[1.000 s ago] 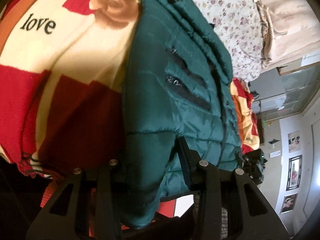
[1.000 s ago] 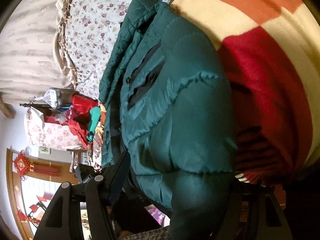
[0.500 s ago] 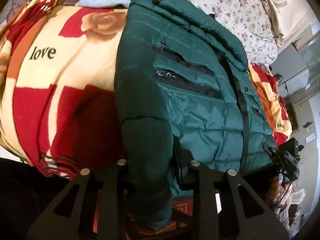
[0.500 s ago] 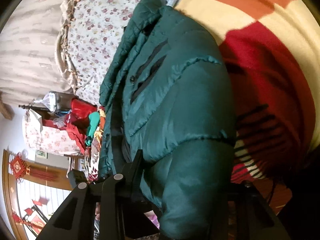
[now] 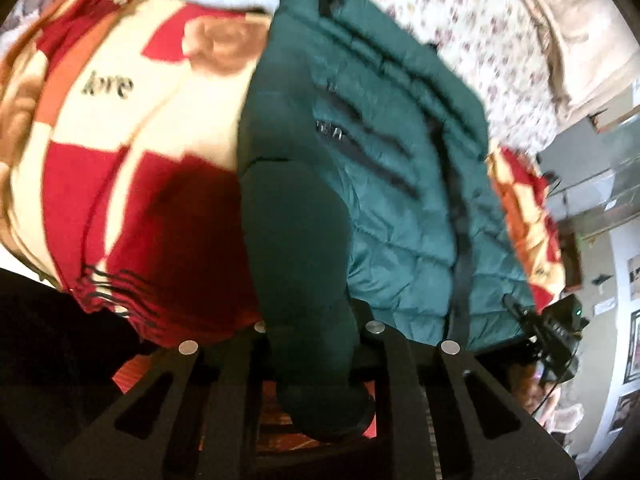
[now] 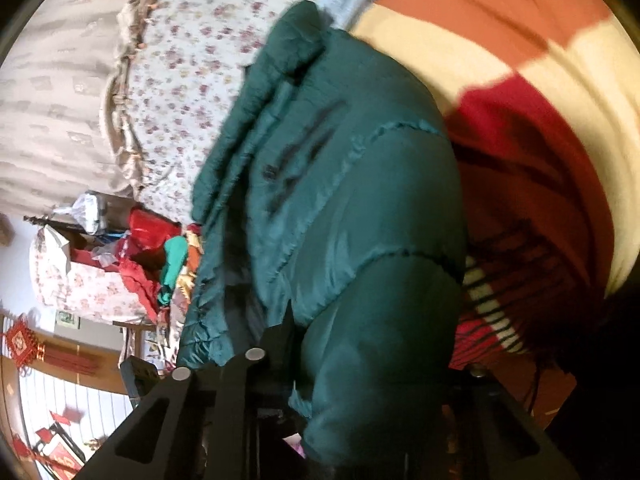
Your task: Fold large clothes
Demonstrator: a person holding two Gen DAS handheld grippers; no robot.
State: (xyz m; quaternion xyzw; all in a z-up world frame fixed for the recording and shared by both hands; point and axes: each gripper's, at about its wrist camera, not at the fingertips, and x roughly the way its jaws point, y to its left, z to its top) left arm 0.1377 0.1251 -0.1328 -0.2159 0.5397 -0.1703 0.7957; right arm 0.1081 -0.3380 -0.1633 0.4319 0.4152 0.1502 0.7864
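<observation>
Now the green jacket (image 5: 400,208) lies spread on the bed, over a red, cream and orange blanket (image 5: 132,152) with "love" printed on it. Its front faces up, with a dark zip running down the middle and two dark pocket slits on the chest. The collar end points toward a floral sheet (image 5: 472,20) at the far side of the bed.

At the near edge, the left gripper (image 5: 316,328) has its jaws closed on one sleeve (image 5: 304,264), which passes between the two fingers and hangs down past them. The sleeve lies along the jacket's side, next to the bare blanket.

In the right wrist view, the right gripper (image 6: 368,364) has its jaws closed on the other sleeve (image 6: 380,340); that sleeve fills the gap between the fingers and hides most of the right-hand finger. The jacket (image 6: 332,184) rises from there toward the floral sheet (image 6: 188,60), with the blanket (image 6: 540,140) beside it.

Both views are slightly blurred. In the left wrist view the right gripper's body shows at the jacket's hem, far right.
</observation>
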